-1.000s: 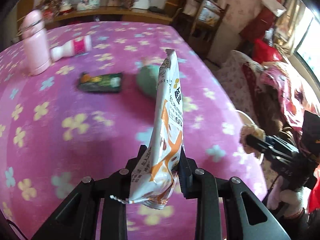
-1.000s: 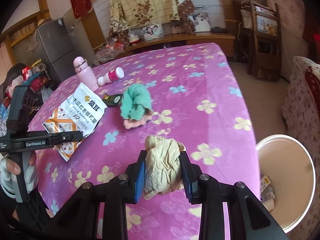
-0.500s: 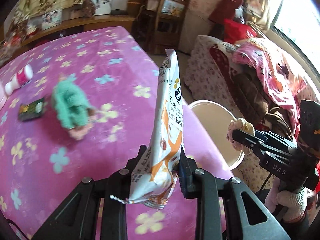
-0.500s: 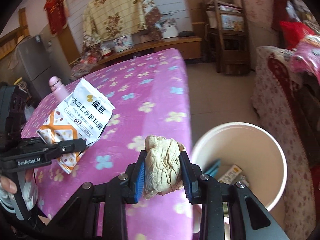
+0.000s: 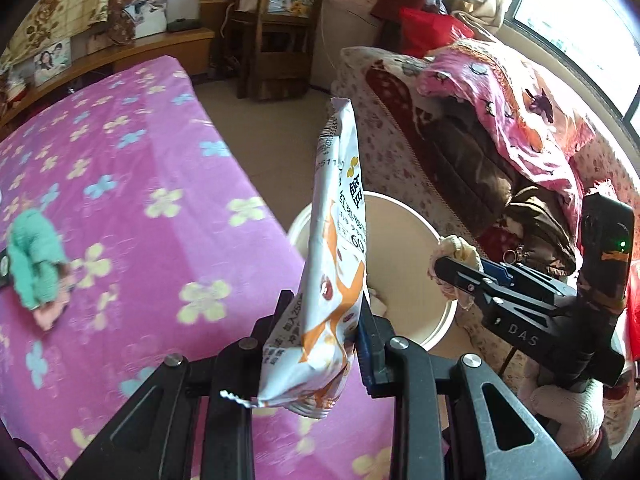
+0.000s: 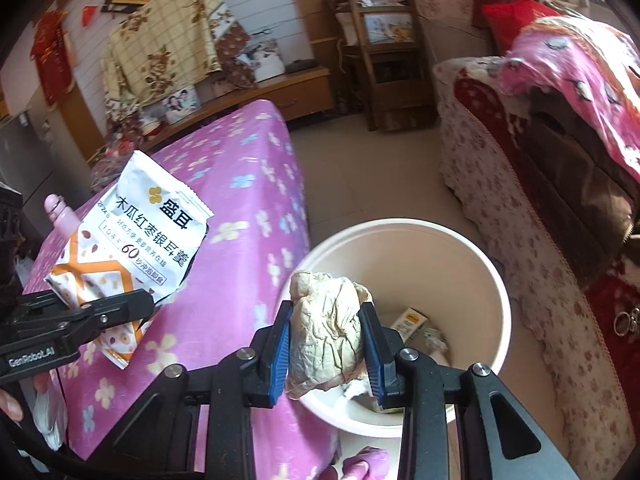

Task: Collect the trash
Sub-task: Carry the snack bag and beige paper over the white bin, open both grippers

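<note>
In the left wrist view, a snack packet [image 5: 336,280] is gripped upright by the left gripper [image 5: 324,344] beside the white bin [image 5: 404,264]. In the right wrist view, crumpled paper [image 6: 326,334] is clamped by the right gripper [image 6: 326,344] over the bin's near rim.

Black skeletal left gripper [image 5: 322,344] and right gripper [image 6: 326,344], blue pads, silver screws.

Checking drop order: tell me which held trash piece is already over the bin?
The crumpled paper wad, over the bin; the snack packet hangs above the table.
</note>
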Motion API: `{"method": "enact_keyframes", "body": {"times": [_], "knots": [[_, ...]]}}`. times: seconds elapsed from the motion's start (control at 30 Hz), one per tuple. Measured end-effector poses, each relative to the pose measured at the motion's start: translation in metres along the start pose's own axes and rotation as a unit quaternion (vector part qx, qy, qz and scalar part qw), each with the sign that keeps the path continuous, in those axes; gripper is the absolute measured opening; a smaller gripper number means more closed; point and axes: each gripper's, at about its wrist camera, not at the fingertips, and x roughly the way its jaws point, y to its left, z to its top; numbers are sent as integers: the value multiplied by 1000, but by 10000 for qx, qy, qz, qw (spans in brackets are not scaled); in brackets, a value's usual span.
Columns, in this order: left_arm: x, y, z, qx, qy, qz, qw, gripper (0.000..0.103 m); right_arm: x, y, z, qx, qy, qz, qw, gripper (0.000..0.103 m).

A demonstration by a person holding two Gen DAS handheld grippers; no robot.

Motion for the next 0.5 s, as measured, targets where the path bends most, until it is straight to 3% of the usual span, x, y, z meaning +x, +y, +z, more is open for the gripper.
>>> {"method": "enact_keyframes", "body": {"times": [0.27, 0.37, 0.4, 0.43, 0.47, 0.5], "knots": [[23, -9, 6, -191, 128, -267, 9994, 31, 9, -21, -1, 160, 22, -285, 9995, 36], [23, -11, 6, -144, 82, -263, 9995, 41, 14, -27, -2, 305, 31, -328, 9990, 36], [22, -12, 6, -106, 40, -238, 9997, 53, 15, -30, -2, 370, 29, -327, 9988, 38], [21, -13, 7, -98, -2, -250, 9996, 61, 16, -33, -2, 429, 21, -340, 9985, 47], [20, -13, 7, -109, -41, -286, 9995, 61, 17, -35, -3, 483, 19, -347, 9982, 65], [19, -13, 7, -113, -61, -300, 9995, 61, 18, -36, -3, 539, 7, -331, 9980, 69]]}}
